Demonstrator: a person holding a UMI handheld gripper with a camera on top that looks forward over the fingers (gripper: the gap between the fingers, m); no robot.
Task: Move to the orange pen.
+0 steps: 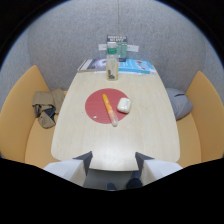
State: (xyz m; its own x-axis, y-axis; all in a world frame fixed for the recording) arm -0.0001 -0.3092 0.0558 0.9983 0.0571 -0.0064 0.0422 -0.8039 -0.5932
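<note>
my claw hangs at the near edge of the desk, fingers apart and holding nothing. orange pen lies well ahead on the red mat, so most of the approach remains. grey wall and orange seating ring the pale desk.

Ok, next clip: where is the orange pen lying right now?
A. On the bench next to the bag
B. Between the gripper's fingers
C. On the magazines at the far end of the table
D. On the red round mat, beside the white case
D: the orange pen lies across the red round mat, just beside the white case, well ahead of the open gripper.
</note>
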